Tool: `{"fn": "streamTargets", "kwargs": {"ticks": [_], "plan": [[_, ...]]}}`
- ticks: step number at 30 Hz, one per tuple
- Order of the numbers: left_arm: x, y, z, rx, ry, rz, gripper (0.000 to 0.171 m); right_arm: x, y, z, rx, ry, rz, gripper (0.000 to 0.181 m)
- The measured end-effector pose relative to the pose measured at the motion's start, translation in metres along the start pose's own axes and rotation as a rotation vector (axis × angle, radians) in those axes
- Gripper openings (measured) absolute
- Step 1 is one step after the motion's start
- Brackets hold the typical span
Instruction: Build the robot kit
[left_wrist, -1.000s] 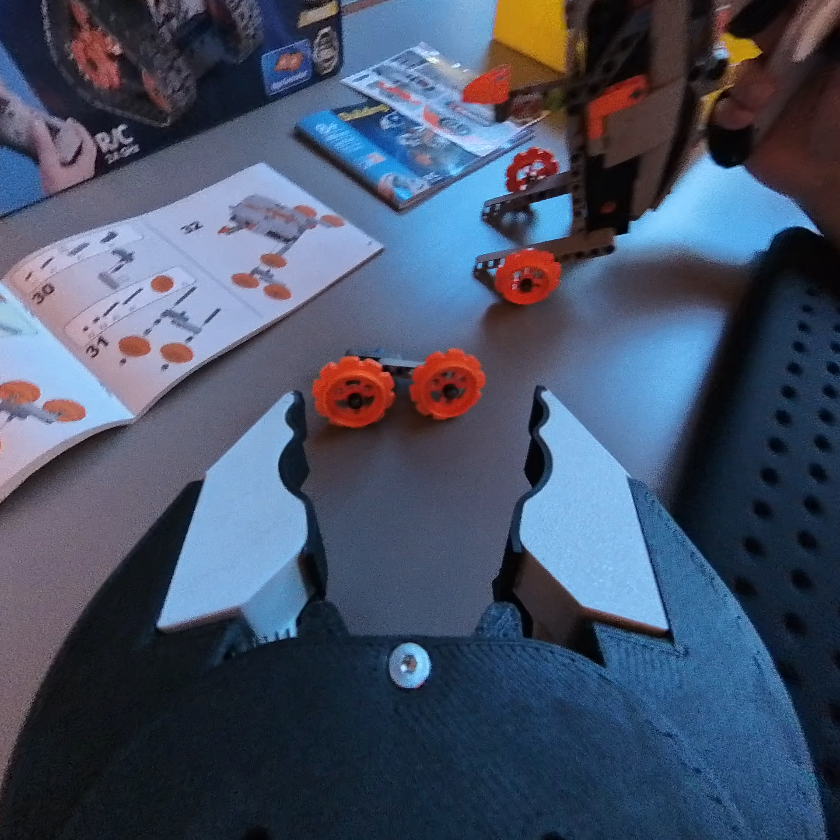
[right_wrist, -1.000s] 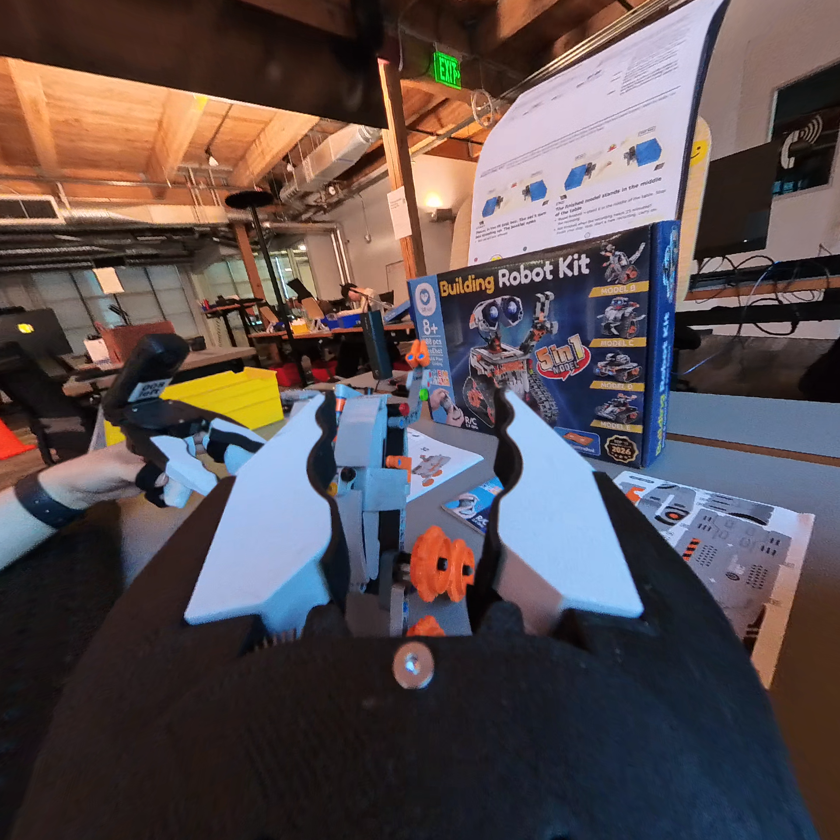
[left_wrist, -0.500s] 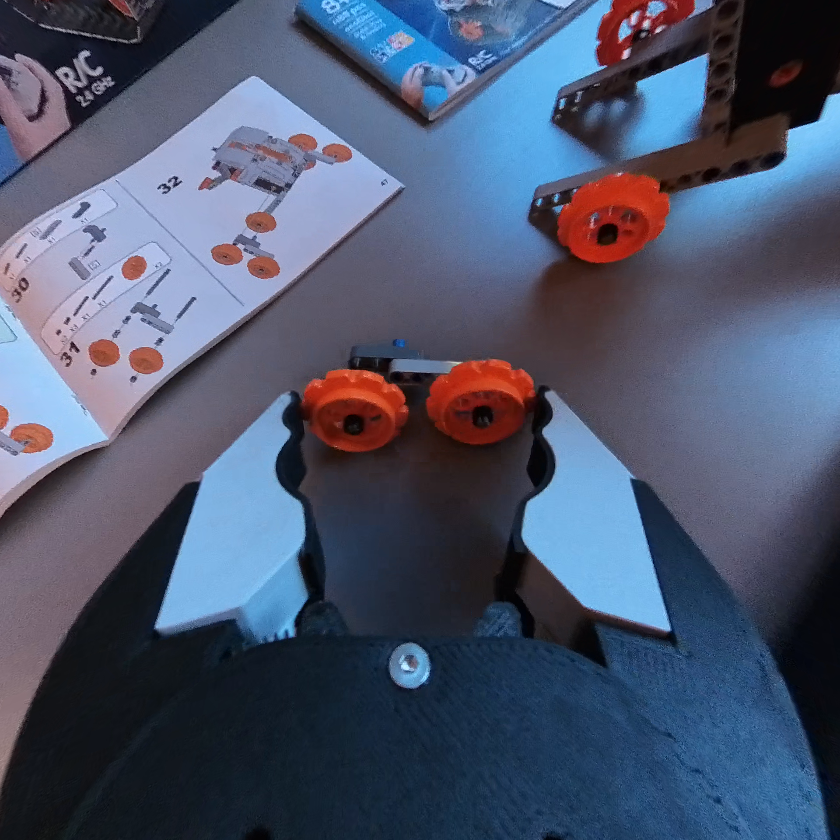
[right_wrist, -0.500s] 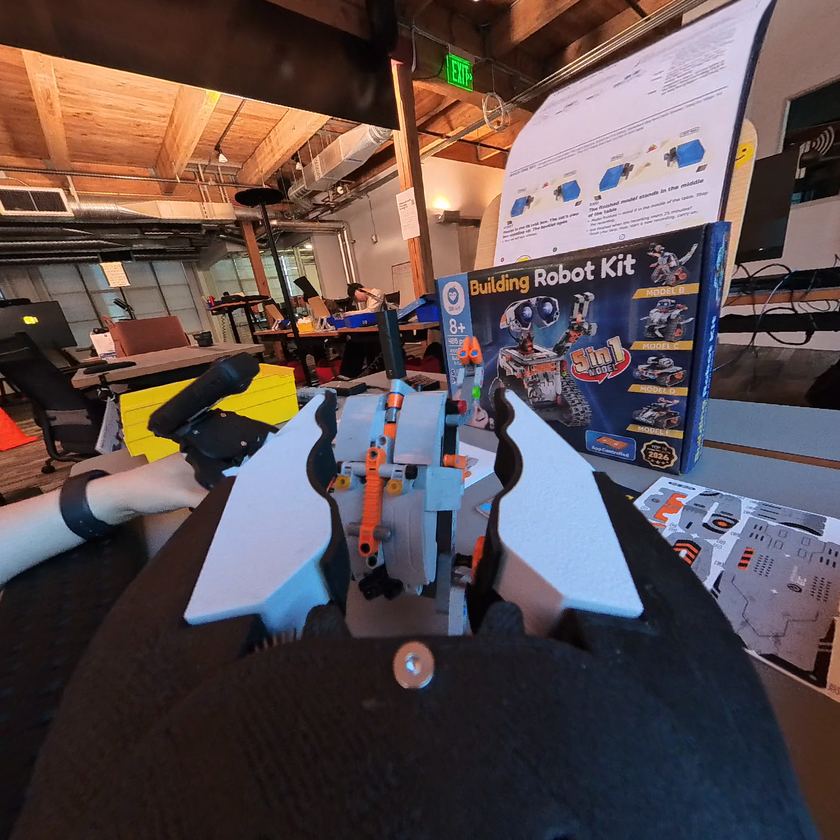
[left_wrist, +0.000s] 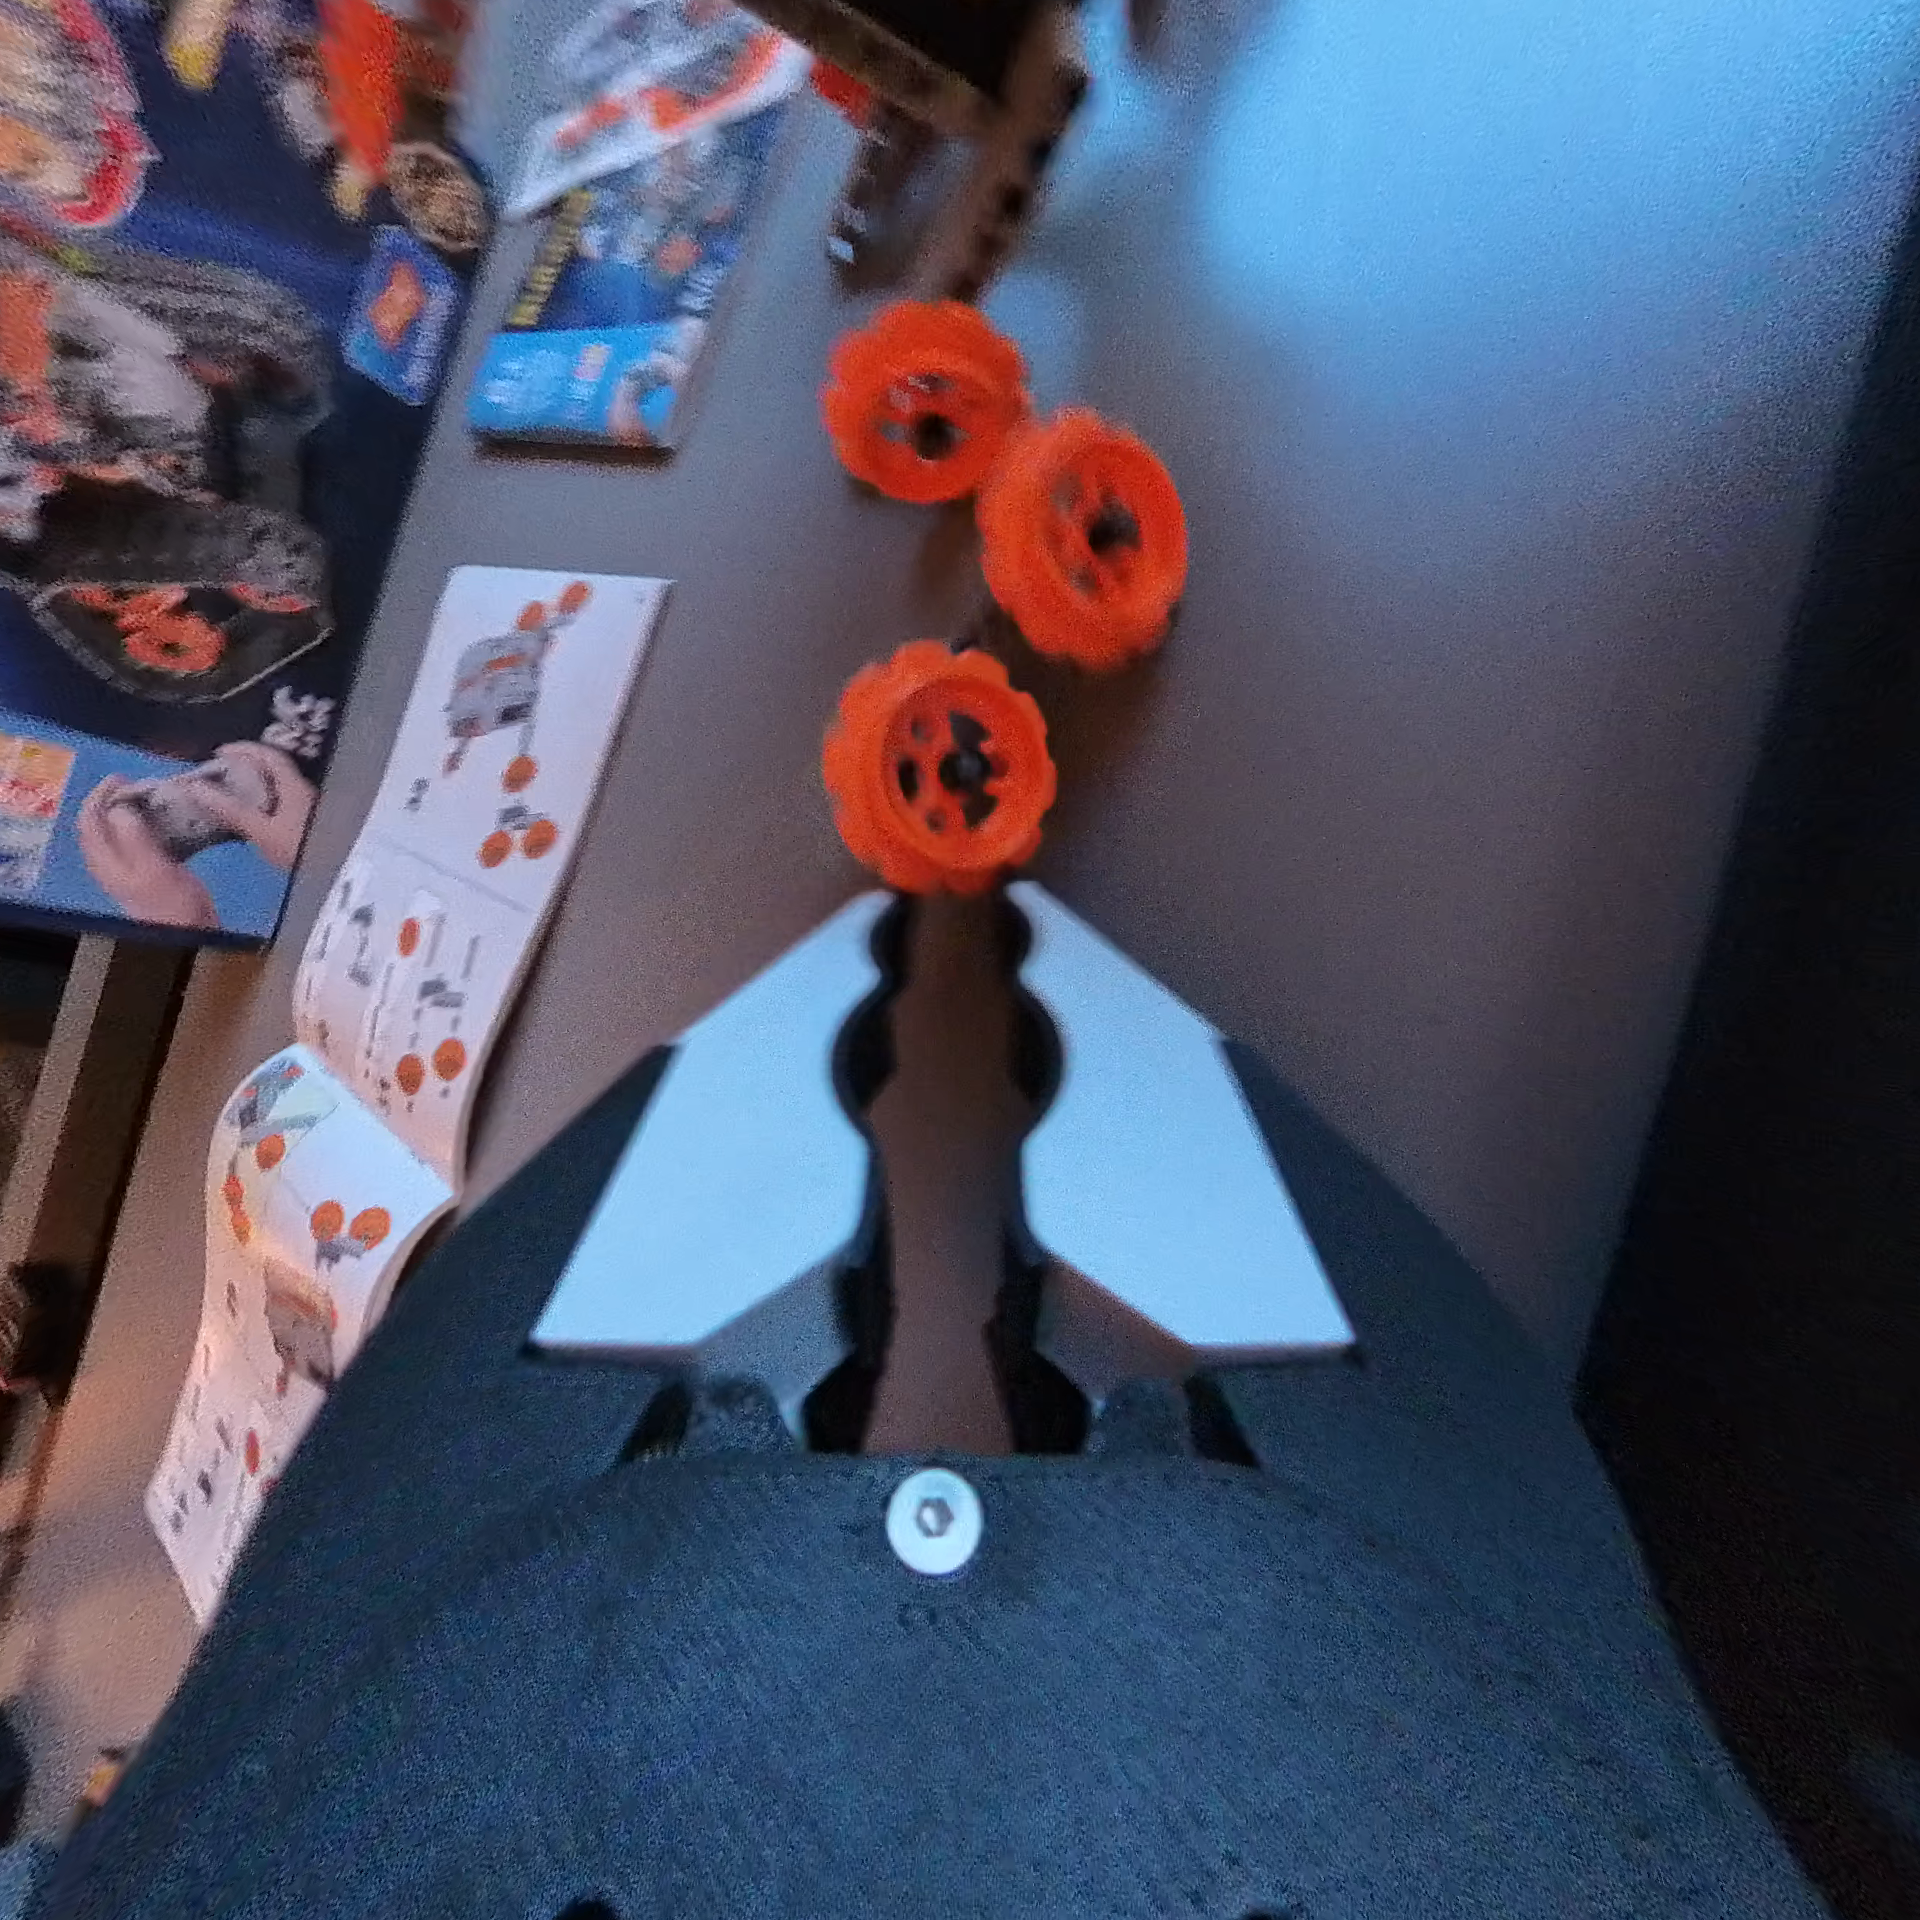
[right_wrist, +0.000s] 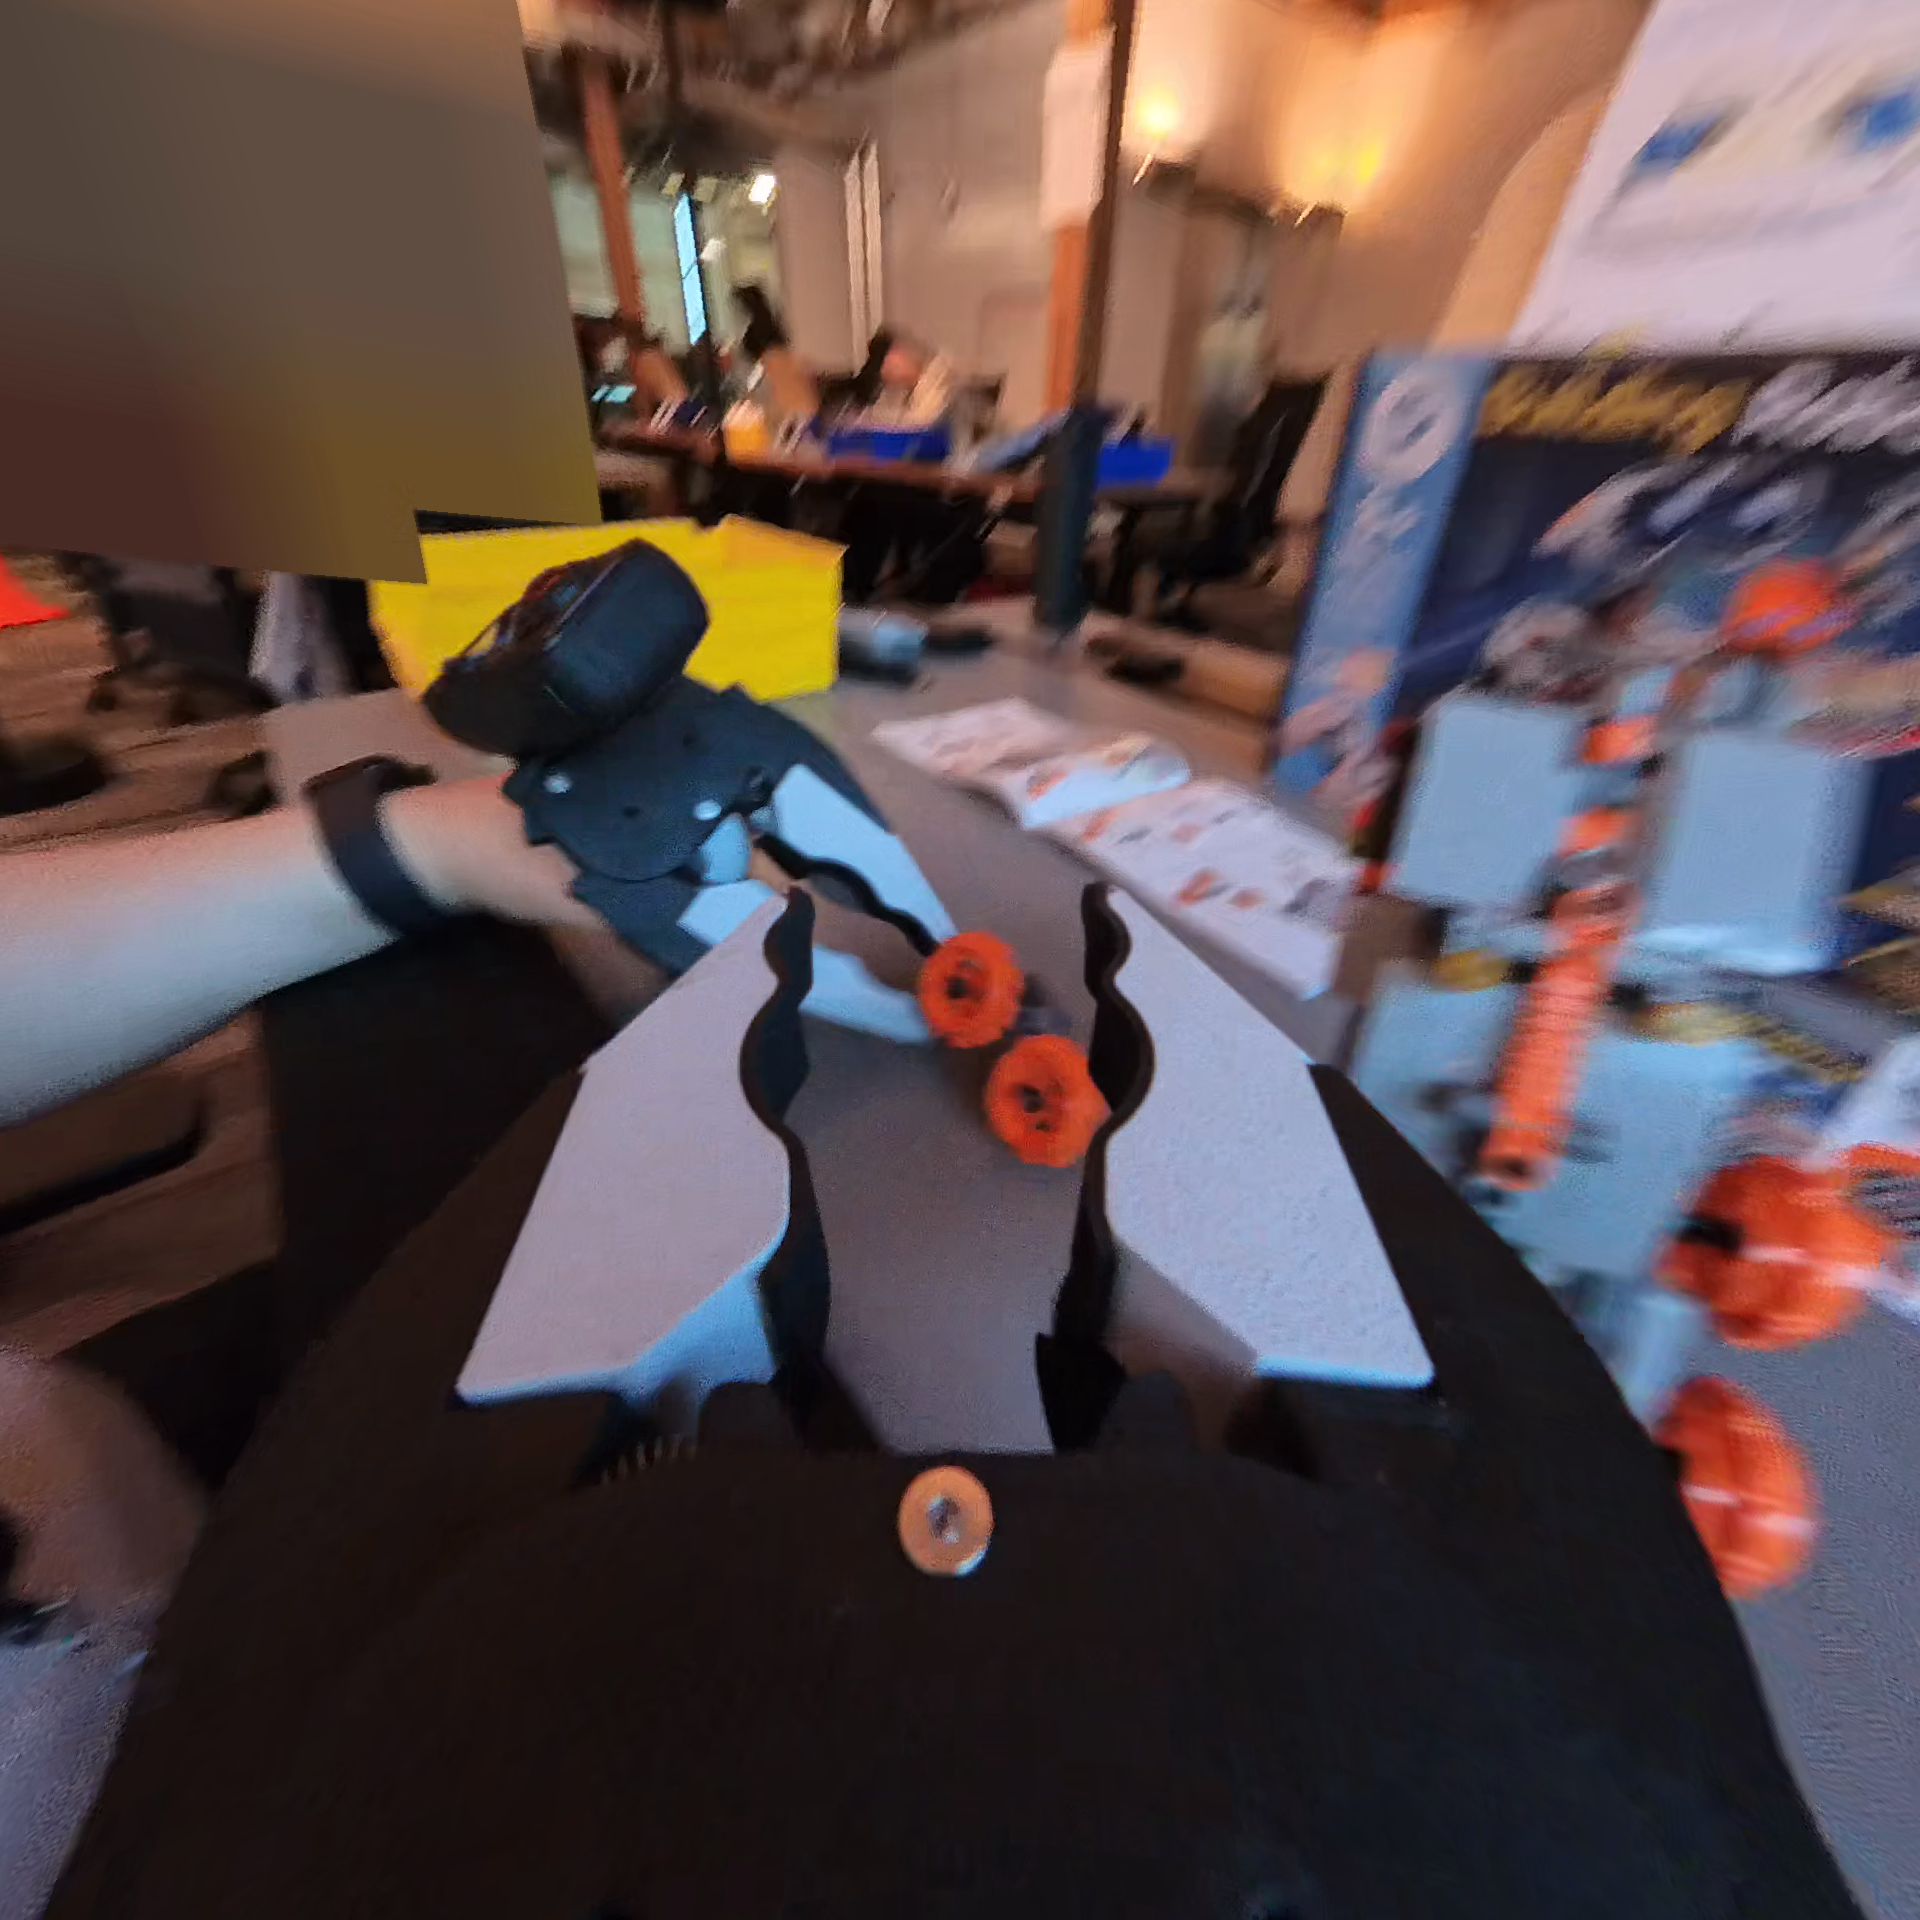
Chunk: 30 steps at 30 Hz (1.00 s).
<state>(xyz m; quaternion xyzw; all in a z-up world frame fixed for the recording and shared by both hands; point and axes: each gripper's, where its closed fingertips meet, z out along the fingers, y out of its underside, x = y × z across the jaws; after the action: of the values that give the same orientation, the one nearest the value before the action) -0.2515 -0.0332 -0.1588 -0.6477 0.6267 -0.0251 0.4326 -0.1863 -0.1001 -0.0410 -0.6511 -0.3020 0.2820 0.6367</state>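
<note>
My left gripper (left_wrist: 951, 899) has its jaws narrowed to a slim gap. Its tips touch the near rim of an orange wheel (left_wrist: 940, 769), which is joined to a second wheel (left_wrist: 1086, 535) on the grey table. Blur hides whether the wheel is pinched. A third orange wheel (left_wrist: 925, 400) behind belongs to the grey and orange robot model (right_wrist: 1558, 935). The model stands on the table, right of my right gripper (right_wrist: 940, 904), which is open and empty. The right wrist view also shows the left gripper (right_wrist: 928, 987) at the wheel pair (right_wrist: 1039, 1101).
An open instruction booklet (left_wrist: 499, 831) lies to the left, with a small blue booklet (left_wrist: 603, 343) and the blue kit box (left_wrist: 156, 416) beyond. A yellow bin (right_wrist: 769, 603) stands at the back. A person's forearm (right_wrist: 156, 914) holds the left gripper. Tip to tip, the grippers are about 15 cm apart.
My right gripper let go of the robot model, which now stands to its right. My left gripper swung round, narrowed its jaws and moved up to the near orange wheel.
</note>
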Motion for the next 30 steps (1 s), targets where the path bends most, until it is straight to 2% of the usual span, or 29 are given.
{"fn": "streamTargets", "kwargs": {"ticks": [1, 3, 4, 7, 9, 12, 14, 17, 19, 21, 23, 26, 27, 30], "plan": [[0.004, 0.002, 0.002, -0.012, 0.0, 0.049, 0.0, -0.009, 0.01, 0.008, -0.051, -0.048, 0.055, 0.048], [0.0, -0.001, 0.004, -0.011, -0.073, 0.097, 0.005, -0.014, 0.023, 0.019, -0.136, -0.101, 0.123, 0.048], [0.001, 0.0, 0.005, -0.021, -0.079, 0.092, 0.0, -0.011, 0.024, 0.022, -0.156, -0.104, 0.127, 0.047], [0.001, 0.0, 0.004, -0.018, -0.049, 0.004, 0.0, -0.009, 0.029, 0.025, -0.212, -0.131, 0.165, 0.047], [-0.002, 0.002, 0.002, -0.006, -0.026, -0.075, 0.007, -0.009, 0.037, 0.025, -0.277, -0.142, 0.168, 0.047], [0.0, 0.002, 0.0, 0.019, 0.061, -0.225, 0.014, -0.001, 0.05, 0.024, -0.372, -0.096, 0.024, 0.046], [0.006, -0.002, -0.001, 0.043, 0.145, -0.313, 0.027, 0.007, 0.056, 0.026, -0.446, -0.059, -0.105, 0.046], [0.019, -0.01, -0.003, 0.068, 0.289, -0.428, 0.044, 0.012, 0.075, 0.03, -0.639, -0.07, -0.275, 0.047], [0.022, -0.017, 0.0, 0.091, 0.349, -0.492, 0.044, 0.018, 0.082, 0.029, -0.735, -0.054, -0.391, 0.046], [0.023, -0.024, 0.003, 0.112, 0.41, -0.555, 0.041, 0.023, 0.083, 0.029, -0.756, -0.035, -0.436, 0.046], [0.026, -0.033, 0.005, 0.129, 0.495, -0.621, 0.037, 0.019, 0.082, 0.029, -0.726, -0.052, -0.365, 0.046], [0.026, -0.04, 0.007, 0.141, 0.569, -0.713, 0.013, 0.019, 0.081, 0.027, -0.671, -0.049, -0.264, 0.046], [0.026, -0.039, 0.008, 0.13, 0.583, -0.734, 0.012, 0.019, 0.082, 0.025, -0.664, -0.043, -0.251, 0.046], [0.027, -0.04, 0.003, 0.142, 0.588, -0.652, 0.012, 0.02, 0.085, 0.018, -0.664, -0.032, -0.255, 0.046]]}}
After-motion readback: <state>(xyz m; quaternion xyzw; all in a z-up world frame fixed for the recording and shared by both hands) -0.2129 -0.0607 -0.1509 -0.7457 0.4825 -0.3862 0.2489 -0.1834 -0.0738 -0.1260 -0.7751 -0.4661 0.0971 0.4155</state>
